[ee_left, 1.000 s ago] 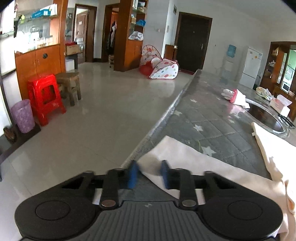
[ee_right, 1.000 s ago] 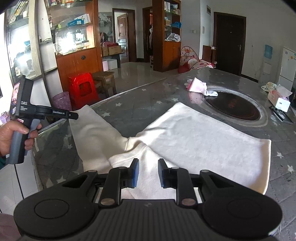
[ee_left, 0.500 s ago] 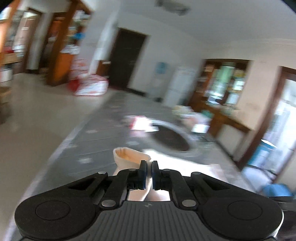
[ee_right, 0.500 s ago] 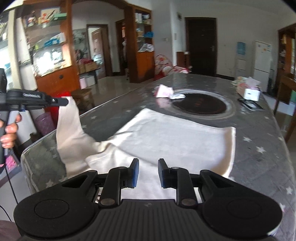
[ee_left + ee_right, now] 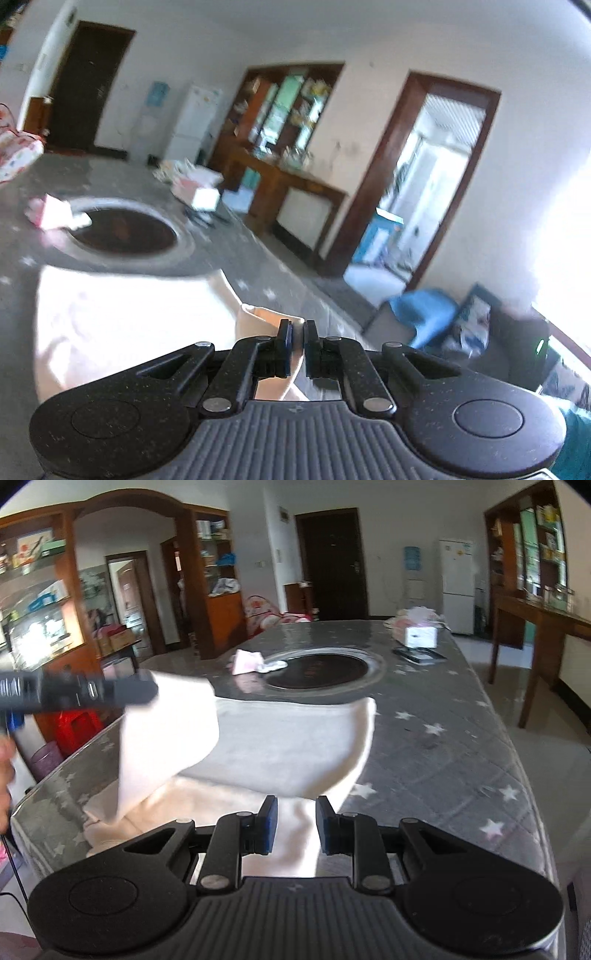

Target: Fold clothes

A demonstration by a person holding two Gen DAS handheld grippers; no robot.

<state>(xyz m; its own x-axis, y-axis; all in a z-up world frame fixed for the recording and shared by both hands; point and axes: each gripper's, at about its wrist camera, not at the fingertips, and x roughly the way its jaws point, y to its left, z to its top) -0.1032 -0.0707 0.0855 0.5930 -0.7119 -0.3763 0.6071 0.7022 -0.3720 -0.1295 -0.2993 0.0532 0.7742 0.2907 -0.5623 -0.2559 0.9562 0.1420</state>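
Note:
A cream garment (image 5: 280,738) lies spread on the grey star-patterned table (image 5: 443,738). My left gripper (image 5: 295,345) is shut on one end of the garment (image 5: 258,321) and holds it lifted above the table. In the right wrist view the left gripper (image 5: 147,690) shows at the left with the lifted cloth flap (image 5: 166,731) hanging from it over the rest of the garment. My right gripper (image 5: 293,823) is open, low over the near part of the garment, with cloth between its jaws but not clamped.
A round dark inset (image 5: 317,670) sits mid-table with a pink cloth (image 5: 245,661) beside it. A tissue box (image 5: 421,635) and a phone (image 5: 417,655) lie at the far right. The table's near edge is rounded; a red stool (image 5: 79,723) stands on the floor left.
My left gripper closed on the garment's left end, lifted it and swung it rightward over the rest of the cloth. My right gripper stayed open and shifted slightly right.

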